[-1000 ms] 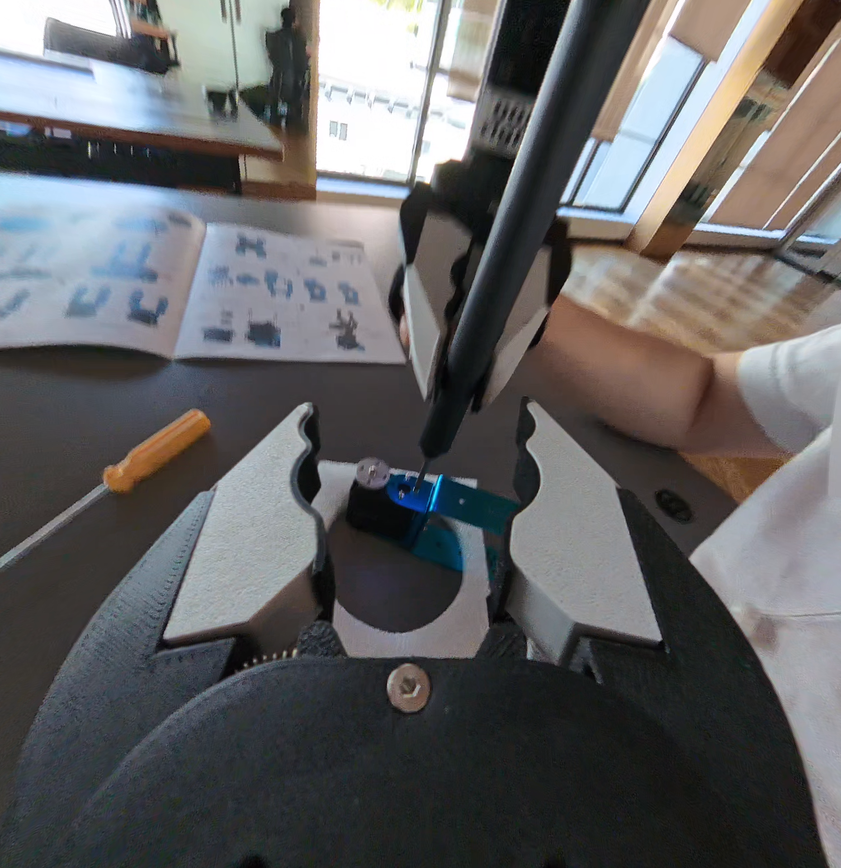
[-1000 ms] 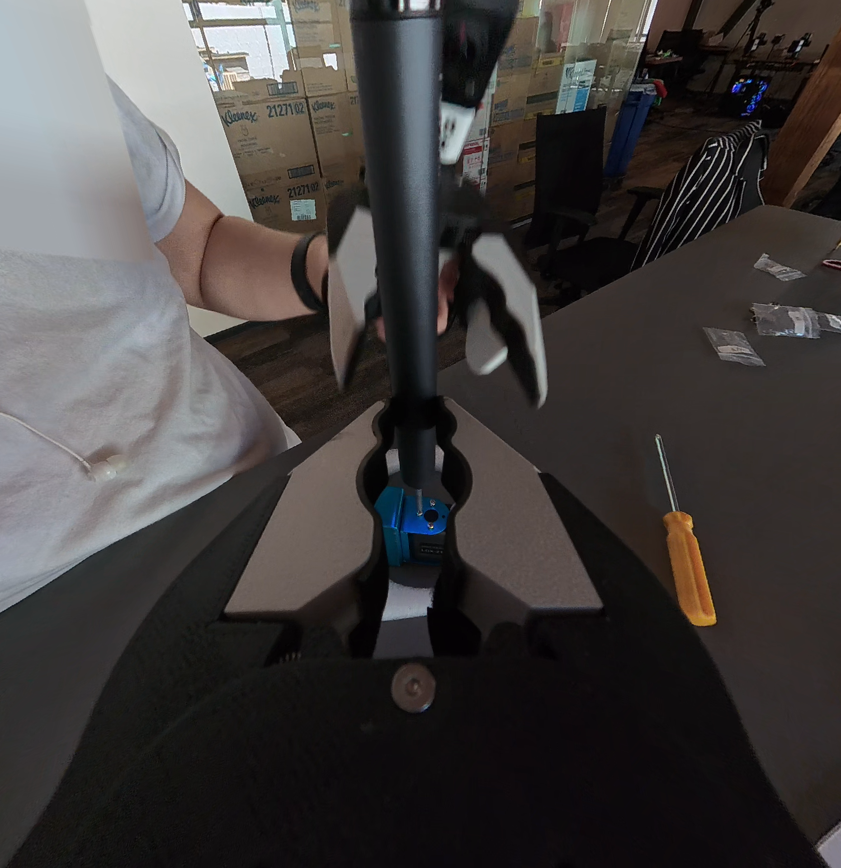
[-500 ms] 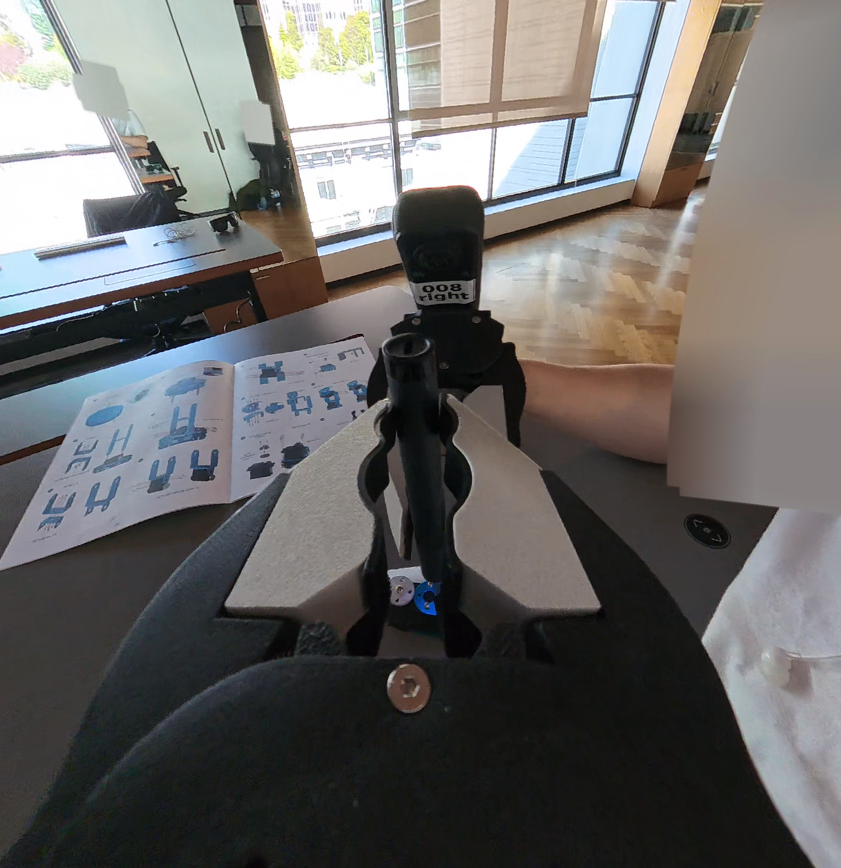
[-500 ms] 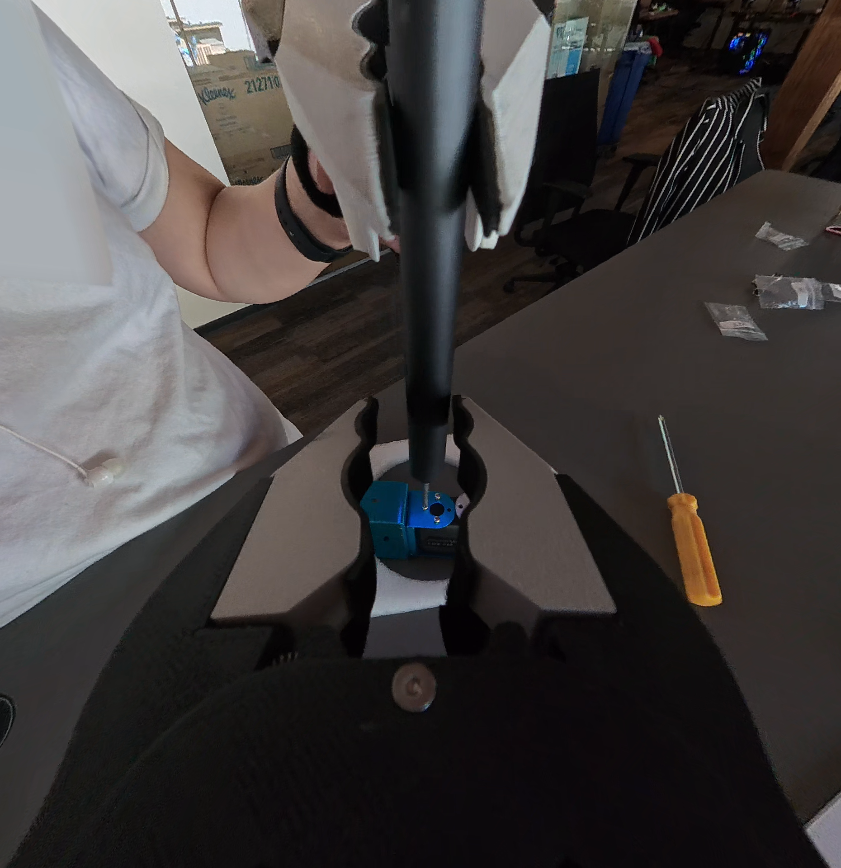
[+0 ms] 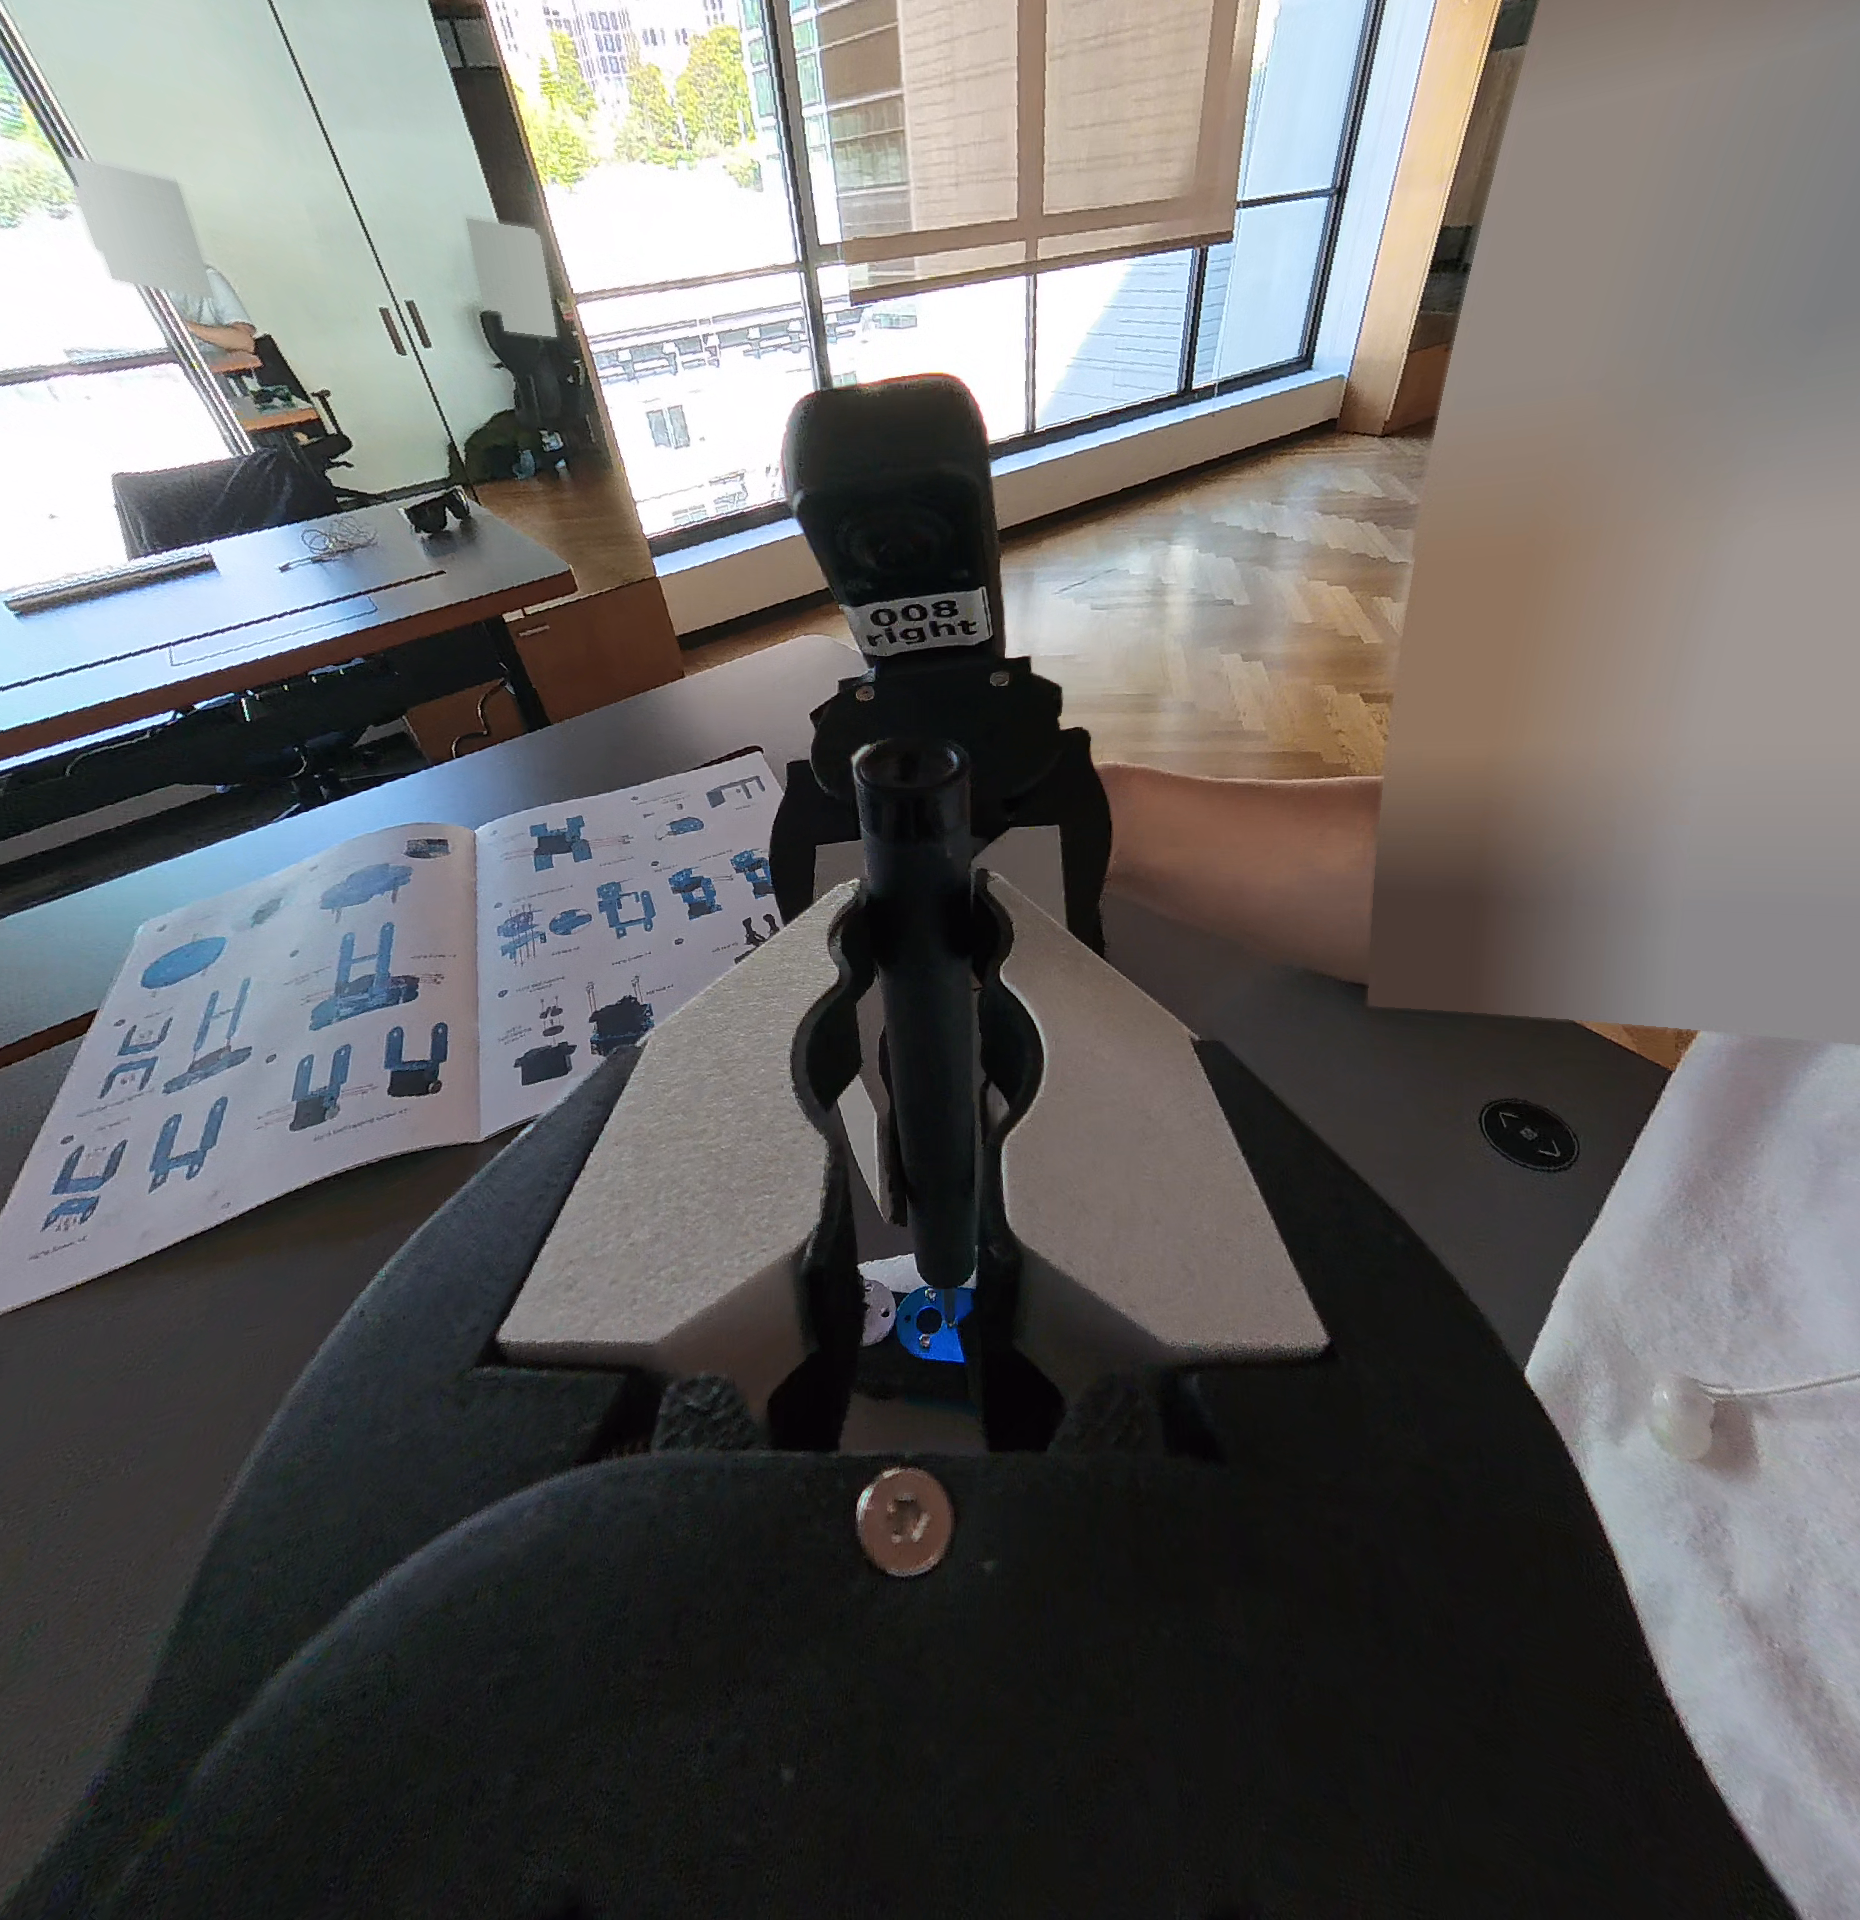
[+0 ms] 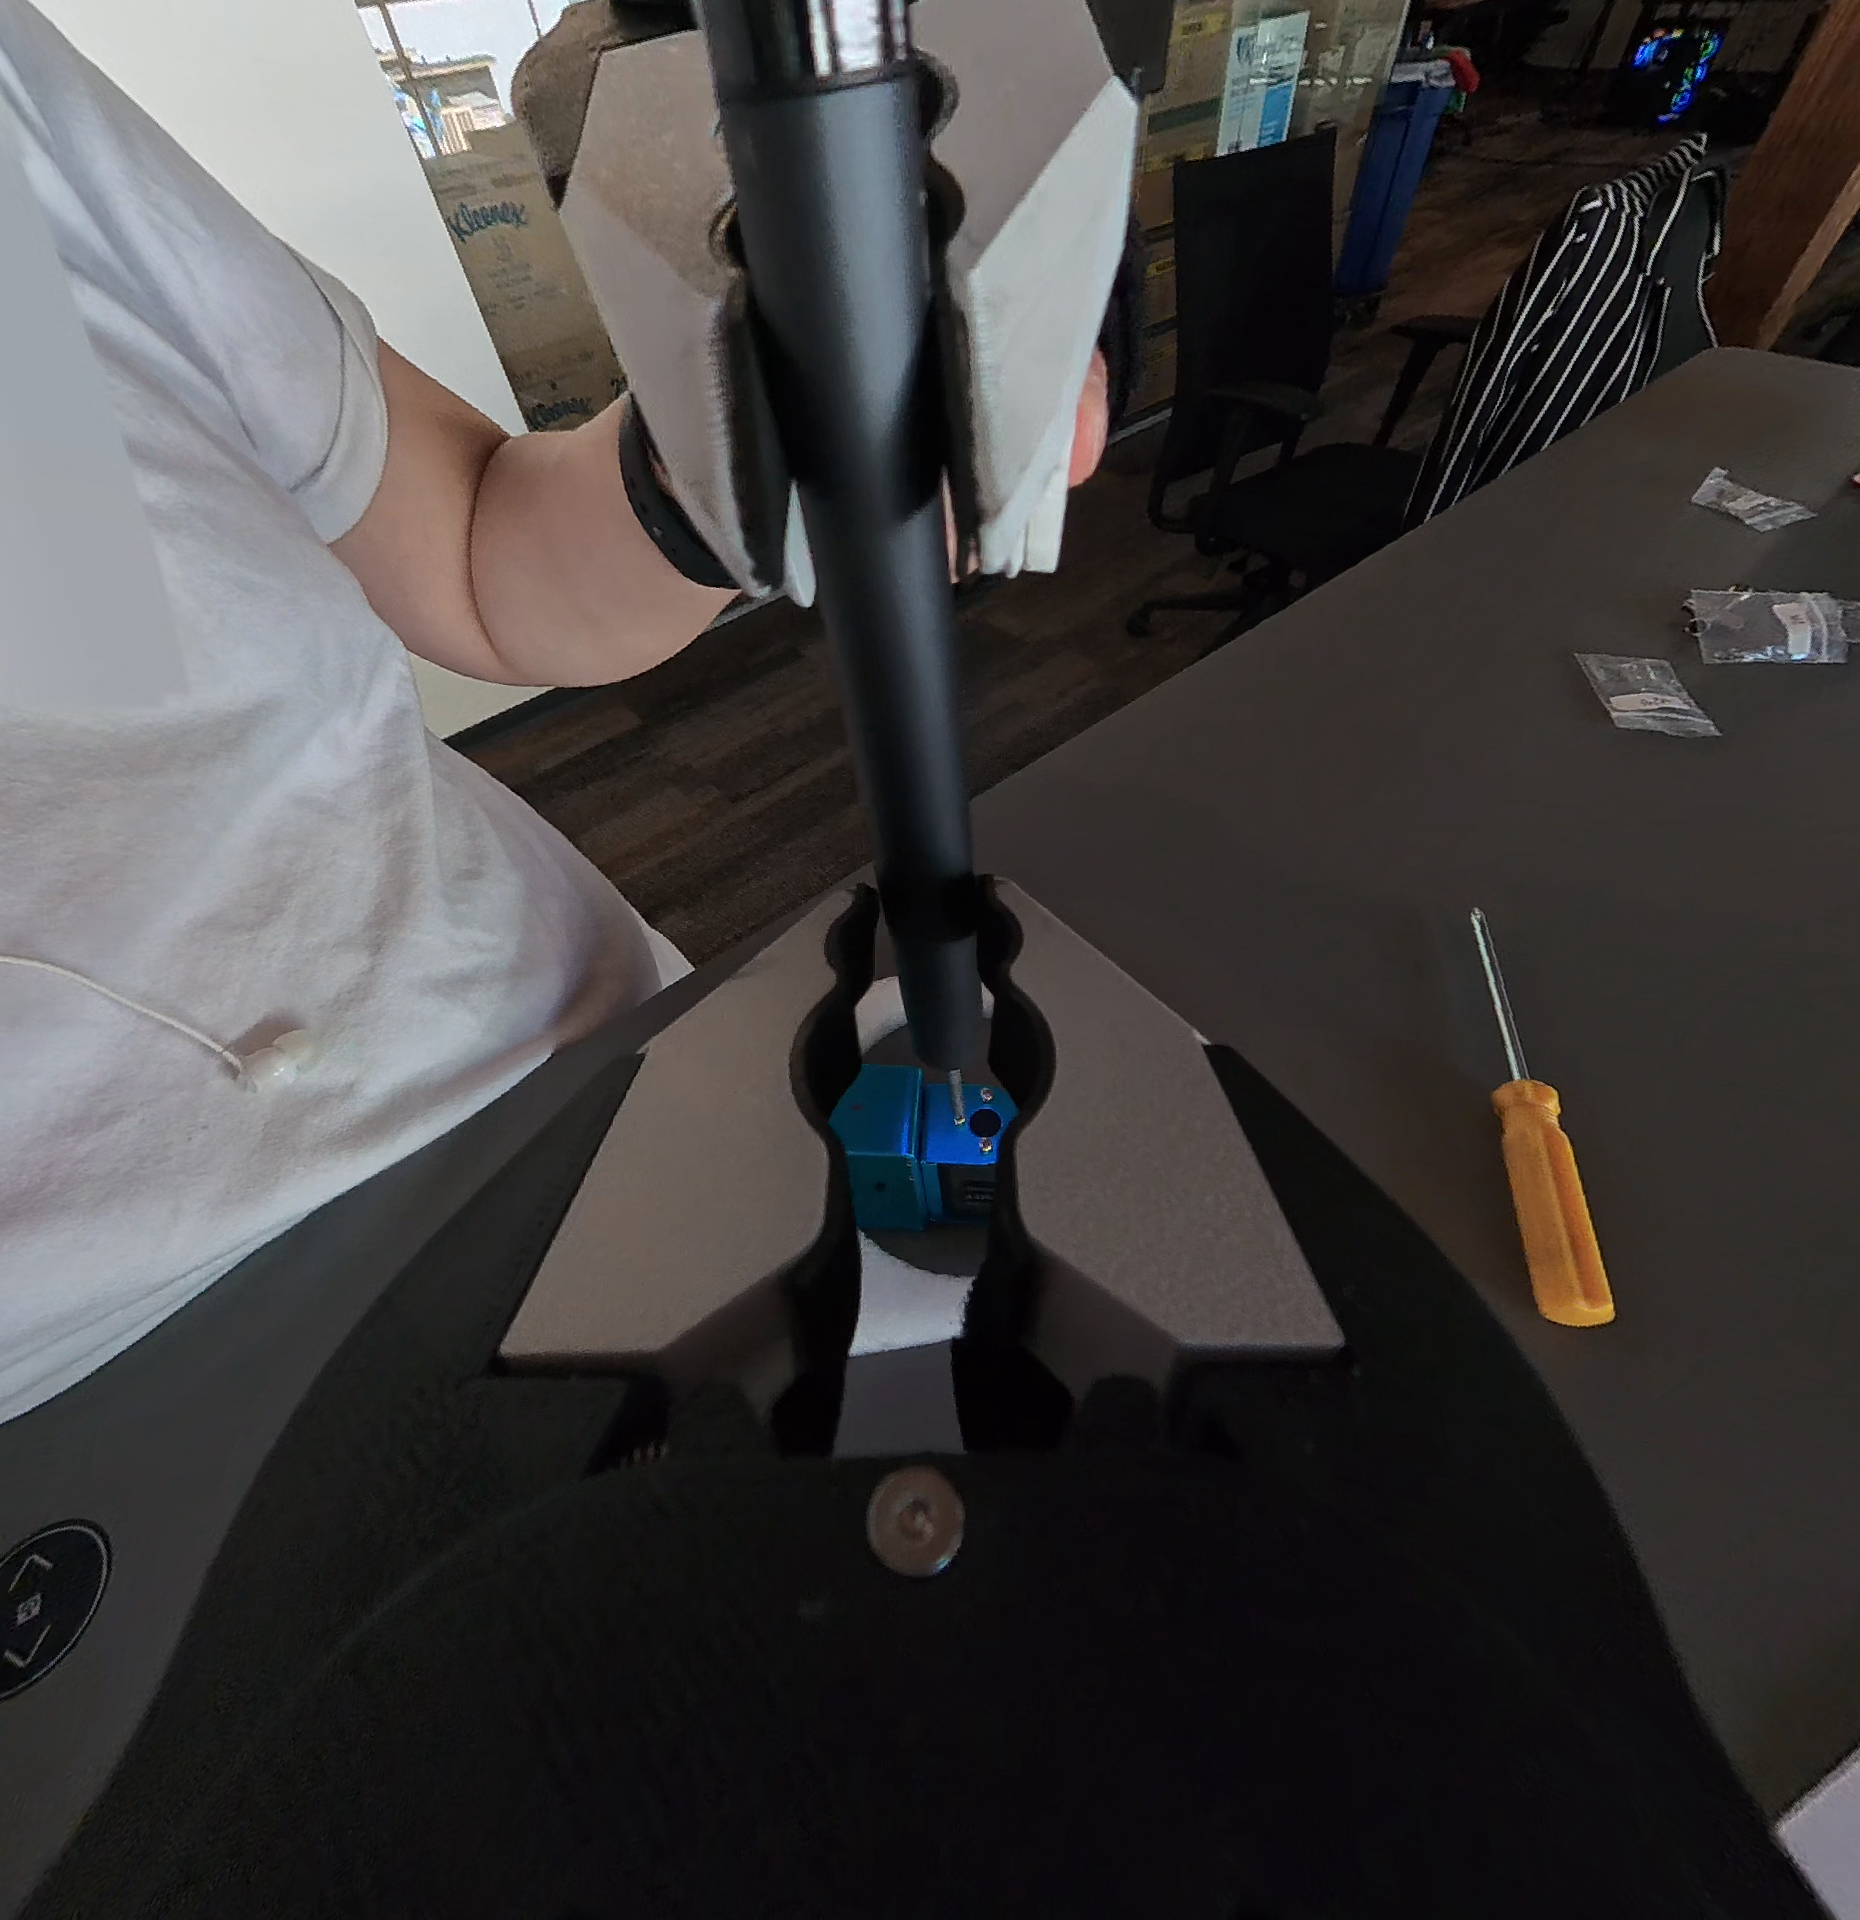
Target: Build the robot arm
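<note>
A black pen-shaped power screwdriver stands nearly upright. Its thin bit rests on a small screw on top of a blue metal bracket, which is fitted on a black motor block. The block sits on a white foam pad. My right gripper is shut on the driver's lower end, just above the bracket. My left gripper is shut on the driver higher up and shows in the right wrist view. In the left wrist view the bracket and a silver disc show between the fingers.
An orange-handled screwdriver lies on the dark table to the right. Small plastic bags lie farther back. An open instruction booklet lies to the left. A person in a white shirt stands close at the table edge. Some 8 cm of space lies between my two pairs of fingers.
My left gripper was open low around the bracket a second ago. It has risen and shut on the driver's upper shaft. My right gripper has kept its hold.
</note>
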Demonstrator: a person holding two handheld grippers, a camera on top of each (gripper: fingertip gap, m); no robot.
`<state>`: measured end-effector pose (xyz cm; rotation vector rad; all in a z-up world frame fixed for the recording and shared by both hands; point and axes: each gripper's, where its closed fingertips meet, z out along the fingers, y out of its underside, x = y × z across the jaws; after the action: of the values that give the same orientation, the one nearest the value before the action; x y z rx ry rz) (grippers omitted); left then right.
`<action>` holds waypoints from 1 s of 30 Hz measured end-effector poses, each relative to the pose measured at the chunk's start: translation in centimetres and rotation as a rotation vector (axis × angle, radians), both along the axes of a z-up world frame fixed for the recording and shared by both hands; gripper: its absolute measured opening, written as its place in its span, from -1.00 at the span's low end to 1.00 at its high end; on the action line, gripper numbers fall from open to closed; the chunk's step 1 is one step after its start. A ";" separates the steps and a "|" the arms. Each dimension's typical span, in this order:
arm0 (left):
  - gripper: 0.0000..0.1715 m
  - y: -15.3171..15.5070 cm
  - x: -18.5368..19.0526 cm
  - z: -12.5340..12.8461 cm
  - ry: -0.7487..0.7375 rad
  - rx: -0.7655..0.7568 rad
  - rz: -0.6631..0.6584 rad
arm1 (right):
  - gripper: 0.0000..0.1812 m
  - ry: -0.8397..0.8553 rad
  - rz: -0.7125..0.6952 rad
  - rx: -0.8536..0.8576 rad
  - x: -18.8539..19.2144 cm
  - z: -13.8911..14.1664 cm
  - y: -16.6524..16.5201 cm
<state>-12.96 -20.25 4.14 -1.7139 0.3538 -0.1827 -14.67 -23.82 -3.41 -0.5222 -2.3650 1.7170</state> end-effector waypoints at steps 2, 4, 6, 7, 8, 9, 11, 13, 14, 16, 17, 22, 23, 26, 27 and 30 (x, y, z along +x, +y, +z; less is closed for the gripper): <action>-0.81 0.0 0.3 0.0 0.009 -0.002 -0.016 | -0.80 -0.008 0.007 -0.010 0.1 0.0 0.0; -0.81 0.0 0.4 0.0 0.020 -0.004 -0.019 | -0.80 -0.015 0.009 -0.012 0.1 0.0 0.1; -0.81 0.0 0.5 0.0 0.017 -0.008 -0.027 | -0.81 -0.008 0.007 -0.007 0.1 0.0 0.1; -0.81 0.0 0.6 0.0 0.015 -0.009 -0.035 | -0.81 -0.008 0.007 -0.006 0.1 0.0 0.1; -0.80 -0.1 0.6 -0.1 0.021 -0.014 -0.042 | -0.81 -0.011 0.010 -0.006 0.2 0.0 0.1; -0.60 -0.2 0.4 -0.5 0.039 -0.035 -0.033 | -0.81 -0.011 0.008 -0.006 0.2 0.0 0.1; -0.06 -0.7 -0.2 -1.7 0.071 -0.085 -0.024 | -0.80 -0.015 0.002 -0.008 0.1 0.0 0.2; 0.00 -1.7 -0.1 -3.8 0.104 -0.123 -0.068 | -0.81 -0.015 -0.005 -0.012 0.0 0.0 0.4; 0.06 -2.0 -0.2 -5.6 0.116 -0.163 -0.078 | -0.81 -0.016 -0.009 -0.013 -0.1 0.0 0.4; 0.19 -2.6 0.2 -9.9 0.105 -0.286 -0.110 | -0.81 -0.017 -0.008 -0.015 -0.1 0.0 0.4; 0.24 -2.6 0.4 -11.8 0.112 -0.332 -0.110 | -0.81 -0.018 -0.007 -0.017 -0.1 0.0 0.4; 0.17 -2.3 2.5 -15.3 0.112 -0.368 -0.119 | -0.80 -0.021 -0.007 -0.023 -0.2 0.0 0.3; 0.17 -2.1 2.5 -15.5 0.117 -0.364 -0.103 | -0.80 -0.021 -0.008 -0.022 -0.2 0.0 0.3; 0.09 -1.9 2.1 -15.4 0.097 -0.353 -0.077 | -0.81 -0.021 -0.008 -0.022 -0.2 0.0 0.2; 0.08 -1.8 2.1 -15.3 0.086 -0.352 -0.077 | -0.80 -0.021 -0.007 -0.022 -0.2 0.0 0.2; 0.01 -1.9 2.3 -15.3 0.091 -0.352 -0.092 | -0.80 -0.020 -0.005 -0.018 -0.2 0.0 0.1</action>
<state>-10.70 -22.17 -11.18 -2.0594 0.4904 -0.2465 -14.85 -23.72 -3.41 -0.5502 -2.3615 1.7410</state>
